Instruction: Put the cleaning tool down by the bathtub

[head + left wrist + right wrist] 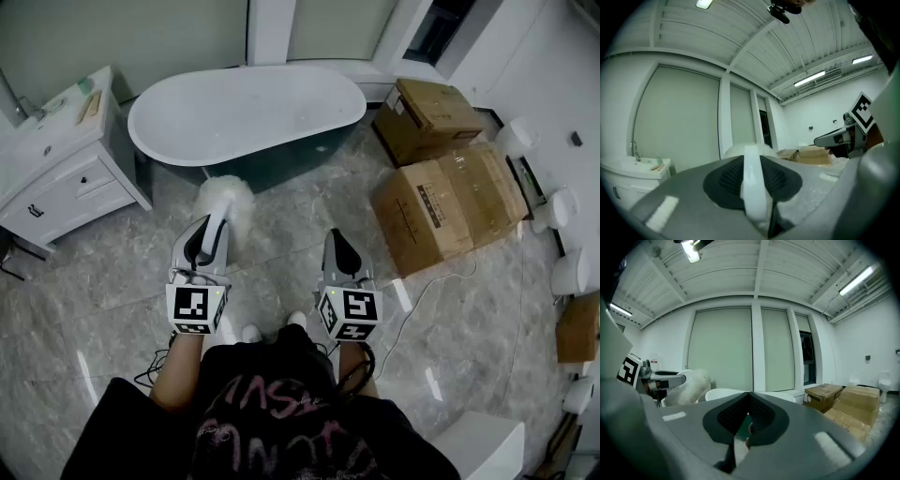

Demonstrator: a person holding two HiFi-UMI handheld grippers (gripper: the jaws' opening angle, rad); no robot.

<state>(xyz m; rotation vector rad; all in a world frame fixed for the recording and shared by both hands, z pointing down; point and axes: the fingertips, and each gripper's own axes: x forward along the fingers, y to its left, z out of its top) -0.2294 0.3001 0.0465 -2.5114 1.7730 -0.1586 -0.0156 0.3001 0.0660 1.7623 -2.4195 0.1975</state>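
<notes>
This is a bathroom — a big bathtub [246, 112], white inside, stands on a shiny grey stone floor [103, 291]. Near it is a white sink cabinet [58, 178] with a tap [28, 110]. Brown cardboard boxes [450, 211] sit on the floor too, so the room looks only half set up. Long strip lights [855, 280] run along a ribbed ceiling [759, 273] — below are tall covered windows [723, 350].
</notes>
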